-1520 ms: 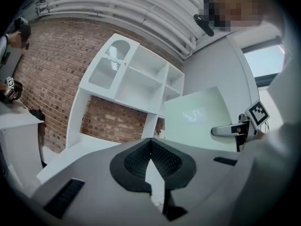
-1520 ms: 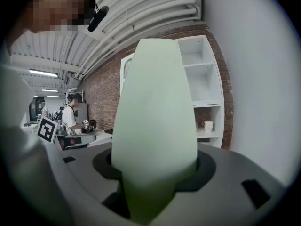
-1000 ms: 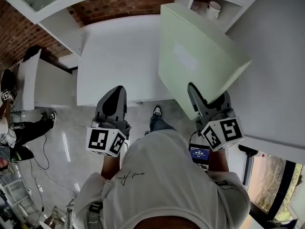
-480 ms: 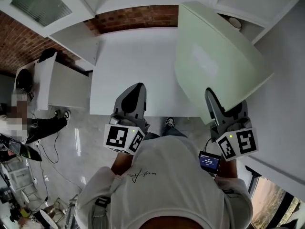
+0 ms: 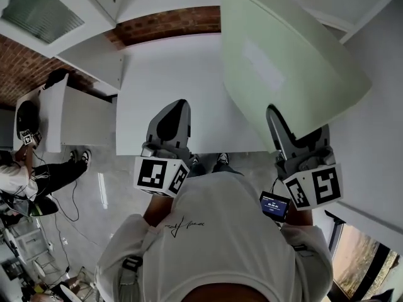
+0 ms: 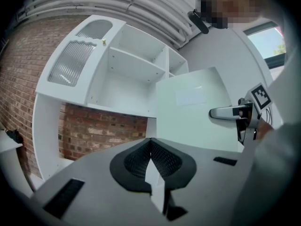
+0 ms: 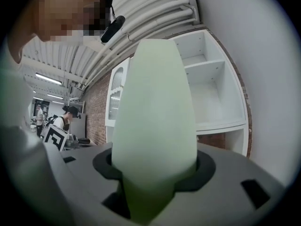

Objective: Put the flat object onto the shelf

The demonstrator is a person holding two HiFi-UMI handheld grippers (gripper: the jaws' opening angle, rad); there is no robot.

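Observation:
The flat object is a pale green board (image 5: 283, 61), held edge-on and tilted up over the right side of the white table (image 5: 170, 80). My right gripper (image 5: 278, 123) is shut on the board's near edge. In the right gripper view the board (image 7: 153, 121) rises straight out of the jaws, and the white shelf unit (image 7: 211, 88) stands behind it at right. The left gripper view shows the board (image 6: 197, 112) in front of the open shelves (image 6: 127, 74). My left gripper (image 5: 172, 115) hangs over the table's front edge, shut with nothing in it.
A brick wall (image 5: 170, 21) runs behind the table. The shelf unit has a ribbed glass door (image 6: 75, 62) at its left. A lower white cabinet (image 5: 69, 112) stands to the left, with a person (image 5: 25, 175) and cables on the floor beside it.
The board has been lifted higher and farther toward the shelf unit, and it now hides the compartment with the cup. My left gripper stays near the table's front edge.

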